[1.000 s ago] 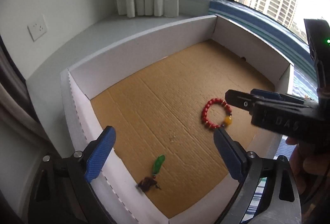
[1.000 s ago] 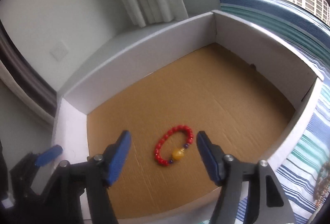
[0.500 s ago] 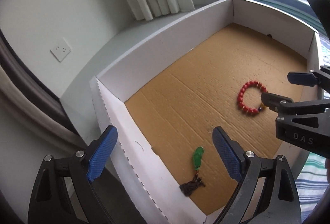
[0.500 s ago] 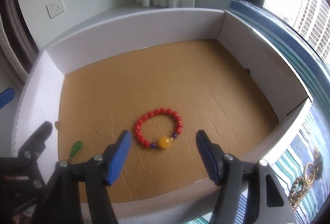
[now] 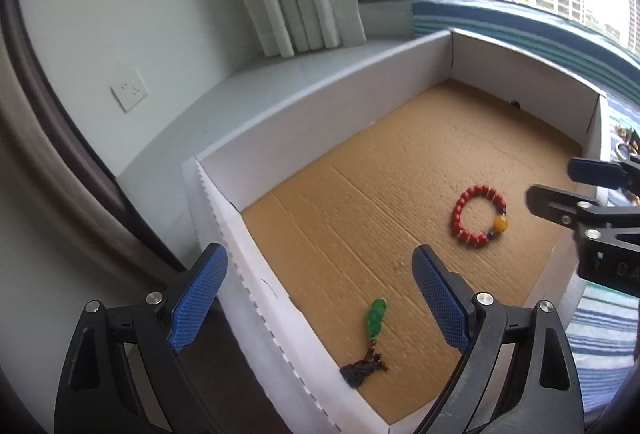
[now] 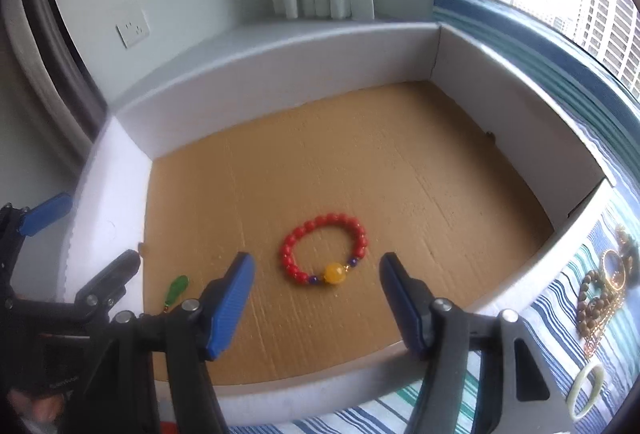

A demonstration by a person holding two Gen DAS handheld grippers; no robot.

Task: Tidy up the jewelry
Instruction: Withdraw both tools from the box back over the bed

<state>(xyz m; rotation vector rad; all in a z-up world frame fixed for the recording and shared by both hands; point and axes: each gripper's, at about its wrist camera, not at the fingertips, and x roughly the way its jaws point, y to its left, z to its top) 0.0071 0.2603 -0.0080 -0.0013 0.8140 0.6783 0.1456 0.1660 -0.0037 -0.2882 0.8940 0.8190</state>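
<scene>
Both the left gripper (image 5: 318, 306) and right gripper (image 6: 316, 298) hang spread and empty over the box (image 6: 500, 98). Red bracelet (image 6: 323, 251) lies mid-floor, green pendant (image 5: 376, 316) near the left corner. Next, fetch the loose jewelry (image 6: 604, 294) beside the box's right wall.

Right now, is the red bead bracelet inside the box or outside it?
Inside. The red bead bracelet lies flat on the brown floor of the box, with the white walls all around it and nothing touching it.
</scene>
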